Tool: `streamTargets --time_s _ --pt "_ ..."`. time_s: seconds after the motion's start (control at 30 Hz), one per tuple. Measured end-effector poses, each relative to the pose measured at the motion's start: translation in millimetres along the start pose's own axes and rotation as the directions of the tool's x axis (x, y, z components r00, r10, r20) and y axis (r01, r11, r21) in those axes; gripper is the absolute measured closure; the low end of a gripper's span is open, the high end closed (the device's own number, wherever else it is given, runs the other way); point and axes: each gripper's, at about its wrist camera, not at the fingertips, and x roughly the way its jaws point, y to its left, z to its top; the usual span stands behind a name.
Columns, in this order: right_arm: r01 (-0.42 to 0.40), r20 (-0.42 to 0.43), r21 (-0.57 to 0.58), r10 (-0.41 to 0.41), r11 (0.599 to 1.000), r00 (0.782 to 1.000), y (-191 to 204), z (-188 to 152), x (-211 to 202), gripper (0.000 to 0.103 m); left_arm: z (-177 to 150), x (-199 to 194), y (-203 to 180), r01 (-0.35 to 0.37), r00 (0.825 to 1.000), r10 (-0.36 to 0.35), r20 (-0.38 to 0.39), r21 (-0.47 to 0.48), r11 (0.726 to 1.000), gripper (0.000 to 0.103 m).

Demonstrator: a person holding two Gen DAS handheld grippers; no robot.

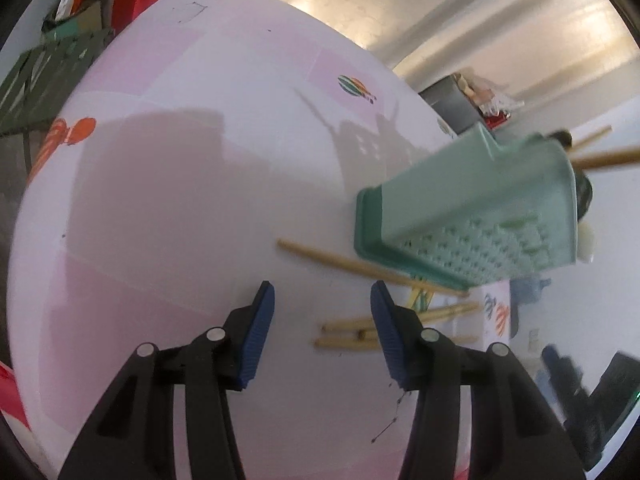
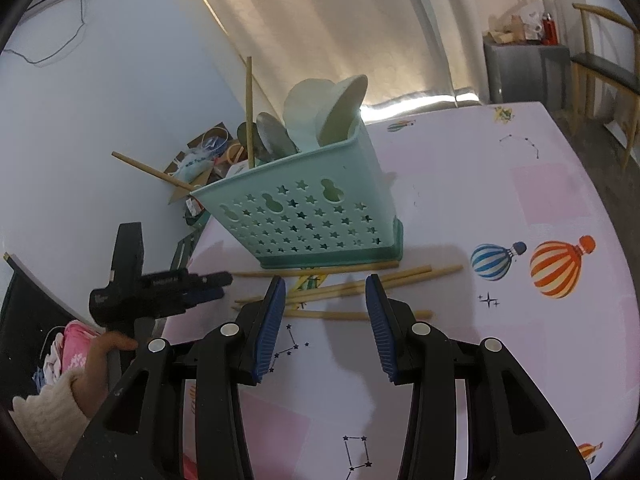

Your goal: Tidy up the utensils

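While the green caddy [image 2: 320, 216] stands on my table [image 2: 520, 200], the loose chopsticks [image 2: 348, 280] lie crosswise at its foot, just ahead of my right gripper [image 2: 326, 300], whose jaws gape empty. My left gripper [image 1: 322, 320], also empty and parted, sits beside them.

Pale curtain [image 2: 340, 20] w/ light glowing through it, plain white wall [image 2: 100, 100] to its left. Grey cabinet [image 2: 524, 68] by the curtain w/ clutter on top, wooden chair [image 2: 600, 64] beside it. Counter [image 2: 560, 200] has pink cloth w/ balloon prints. Cardboard boxes [image 1: 80, 0] & a red bag [image 1: 140, 0] beyond its far edge
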Motion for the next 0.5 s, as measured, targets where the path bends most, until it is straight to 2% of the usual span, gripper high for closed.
streamTargets --time_s 0.1,0.2,0.27,0.33,0.37,0.4,0.47,0.5 --pt "0.0 -0.001 -0.003 0.0 1.0 1.0 0.9 0.6 -0.3 0.063 2.9 2.0 -6.9 -0.037 0.999 0.037 0.012 0.04 0.998 0.055" --pt "0.005 0.004 -0.005 -0.005 1.0 1.0 0.9 0.8 -2.0 0.063 0.0 -0.8 -23.1 -0.119 0.992 0.109 0.067 0.18 0.976 0.056" --pt "0.002 0.003 0.0 -0.002 1.0 1.0 -0.1 1.0 -1.9 0.063 -1.4 4.2 -28.8 -0.122 0.992 0.116 0.04 0.236 0.964 0.056" --pt "0.002 0.0 0.005 -0.002 1.0 1.0 -0.8 0.7 0.2 0.062 -1.9 11.3 -29.8 -0.112 0.993 0.114 0.006 0.249 0.962 0.057" --pt "0.003 -0.002 0.009 -0.003 1.0 1.0 -0.9 0.5 1.0 0.062 -2.1 13.5 -34.2 -0.123 0.992 0.123 0.015 0.281 0.952 0.058" --pt "0.003 -0.008 0.016 -0.003 1.0 1.0 -1.6 0.2 2.2 0.062 -2.0 13.1 -39.9 -0.148 0.989 0.142 0.041 0.323 0.935 0.058" --pt "-0.002 -0.011 0.019 0.002 1.0 1.0 -1.4 -0.1 1.8 0.062 -3.6 9.9 -52.1 -0.201 0.979 0.17 0.109 0.431 0.88 0.058" --pt "0.002 -0.008 0.013 -0.002 1.0 1.0 -0.5 -0.2 1.5 0.062 -3.8 10.5 -60.0 -0.222 0.975 0.18 0.132 0.492 0.842 0.058"
